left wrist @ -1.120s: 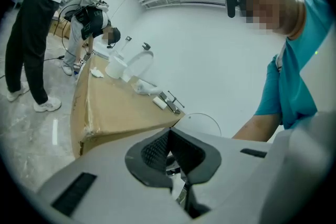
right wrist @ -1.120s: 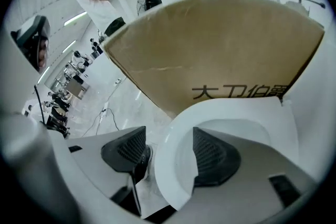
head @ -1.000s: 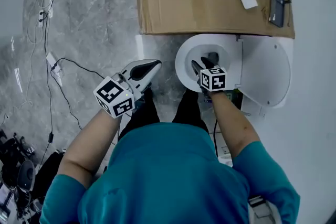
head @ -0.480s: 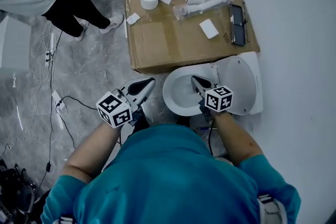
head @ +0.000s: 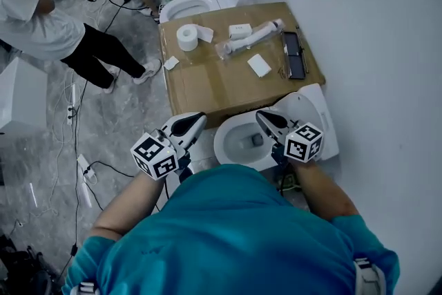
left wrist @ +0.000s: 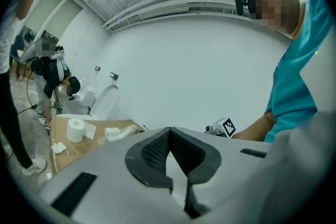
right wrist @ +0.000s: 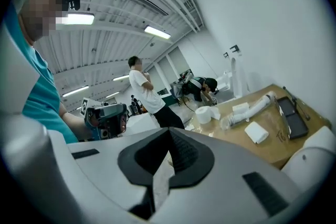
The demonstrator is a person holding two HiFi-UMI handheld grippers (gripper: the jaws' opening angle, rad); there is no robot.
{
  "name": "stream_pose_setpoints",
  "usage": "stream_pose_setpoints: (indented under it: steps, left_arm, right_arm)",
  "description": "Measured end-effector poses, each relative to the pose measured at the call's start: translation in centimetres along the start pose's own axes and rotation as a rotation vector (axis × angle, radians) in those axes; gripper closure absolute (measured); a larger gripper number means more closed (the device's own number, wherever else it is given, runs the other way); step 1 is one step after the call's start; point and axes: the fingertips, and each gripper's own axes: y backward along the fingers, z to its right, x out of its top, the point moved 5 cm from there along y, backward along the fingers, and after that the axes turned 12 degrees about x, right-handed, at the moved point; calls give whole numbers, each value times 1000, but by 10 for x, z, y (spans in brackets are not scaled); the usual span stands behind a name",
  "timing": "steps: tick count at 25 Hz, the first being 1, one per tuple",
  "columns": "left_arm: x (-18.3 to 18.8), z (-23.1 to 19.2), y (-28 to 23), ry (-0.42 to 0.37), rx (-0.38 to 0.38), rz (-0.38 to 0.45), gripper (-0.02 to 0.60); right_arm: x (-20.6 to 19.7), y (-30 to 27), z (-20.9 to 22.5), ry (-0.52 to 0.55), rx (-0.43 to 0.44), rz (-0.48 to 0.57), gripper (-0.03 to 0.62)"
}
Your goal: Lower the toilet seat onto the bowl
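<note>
In the head view the white toilet bowl point(head: 238, 141) sits below me, with a white ring lying flat around its opening. I cannot tell seat from rim there. A white lid point(head: 314, 114) stands open, leaning towards the wall. My right gripper point(head: 262, 115) hovers above the bowl's right side, shut and holding nothing. My left gripper point(head: 197, 117) hangs over the floor just left of the bowl, also shut and empty. The left gripper view shows its own tips point(left wrist: 168, 134) meeting. The right gripper view shows the same for the right gripper's tips point(right wrist: 169, 131).
A cardboard box point(head: 221, 83) stands right behind the bowl and carries a paper roll point(head: 187, 36), a wrapped pipe point(head: 252, 34) and a black tray point(head: 293, 55). A second toilet point(head: 200, 0) is beyond it. People point(head: 41, 24) stand at left. Cables point(head: 86, 166) cross the floor. A white wall point(head: 387, 45) is on the right.
Both grippers have come up and away from the toilet, and the view now takes in more of the room. The right gripper's jaws, apart over the bowl a second ago, are now together.
</note>
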Motion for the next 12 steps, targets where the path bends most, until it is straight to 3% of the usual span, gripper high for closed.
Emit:
stream_pose_setpoints:
  steps: [6,12]
  left_arm:
    - [27,9,1,-21,-13,41,586]
    - [45,15,0,-42,-26,68,586]
  right_arm:
    - [45,16,-22,97,11,60,595]
    - [65,25,-34,151,3,78,595]
